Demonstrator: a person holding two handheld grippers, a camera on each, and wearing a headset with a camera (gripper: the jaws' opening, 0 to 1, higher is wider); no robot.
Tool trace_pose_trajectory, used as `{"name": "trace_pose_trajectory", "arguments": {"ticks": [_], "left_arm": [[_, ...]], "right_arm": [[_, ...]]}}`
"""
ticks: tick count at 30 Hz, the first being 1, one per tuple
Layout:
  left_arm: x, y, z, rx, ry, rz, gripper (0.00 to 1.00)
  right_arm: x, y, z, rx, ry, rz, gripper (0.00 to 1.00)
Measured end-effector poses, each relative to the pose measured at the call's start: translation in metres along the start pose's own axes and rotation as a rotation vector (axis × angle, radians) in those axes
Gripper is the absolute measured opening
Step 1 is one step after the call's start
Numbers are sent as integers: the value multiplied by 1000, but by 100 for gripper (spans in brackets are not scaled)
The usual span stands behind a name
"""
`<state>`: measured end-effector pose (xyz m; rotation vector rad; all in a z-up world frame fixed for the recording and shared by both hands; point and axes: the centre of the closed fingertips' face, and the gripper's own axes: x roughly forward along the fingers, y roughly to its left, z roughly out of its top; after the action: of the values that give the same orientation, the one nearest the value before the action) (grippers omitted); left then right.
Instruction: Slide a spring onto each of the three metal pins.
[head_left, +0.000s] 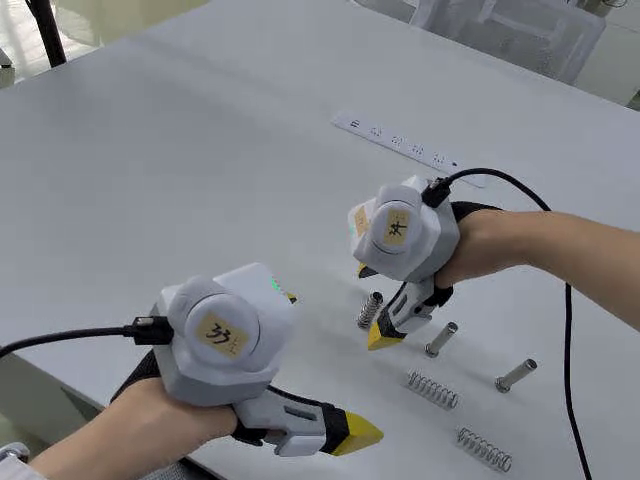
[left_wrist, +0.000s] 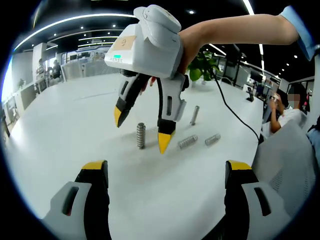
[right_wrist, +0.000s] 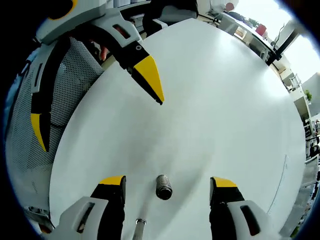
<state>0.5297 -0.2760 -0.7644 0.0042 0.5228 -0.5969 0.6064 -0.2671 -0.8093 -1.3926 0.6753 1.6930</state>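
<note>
One spring (head_left: 370, 310) stands upright on the white table, seemingly over a pin, between the spread jaws of my right gripper (head_left: 373, 303). From above it shows as a coil (right_wrist: 163, 186) midway between the right gripper's (right_wrist: 167, 182) open jaws, touching neither. Two bare metal pins (head_left: 441, 339) (head_left: 516, 375) lie flat to the right. Two loose springs (head_left: 433, 390) (head_left: 484, 449) lie nearer me. My left gripper (head_left: 322, 366) hovers open and empty at the front left, pointing at the upright spring (left_wrist: 141, 135).
A white power strip (head_left: 400, 143) lies further back on the table (head_left: 180, 150). A black cable (head_left: 570, 330) trails from the right gripper. Chairs stand beyond the far edge, and people sit in the room behind.
</note>
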Motion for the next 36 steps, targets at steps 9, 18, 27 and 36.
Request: {"name": "trace_pose_trajectory", "arguments": {"ticks": [9, 18, 27, 36], "left_arm": [[0, -2, 0, -1, 2, -10, 96], [1, -3, 1, -4, -1, -14, 96], [-3, 2, 7, -78, -37, -22, 95], [-3, 0, 7, -29, -20, -60, 94]], "right_arm": [[-11, -6, 3, 100, -115, -84, 99], [-21, -1, 1, 200, -188, -113, 99], [-41, 5, -2, 244, -254, -155, 99], [-61, 18, -15, 304, -312, -205, 99]]}}
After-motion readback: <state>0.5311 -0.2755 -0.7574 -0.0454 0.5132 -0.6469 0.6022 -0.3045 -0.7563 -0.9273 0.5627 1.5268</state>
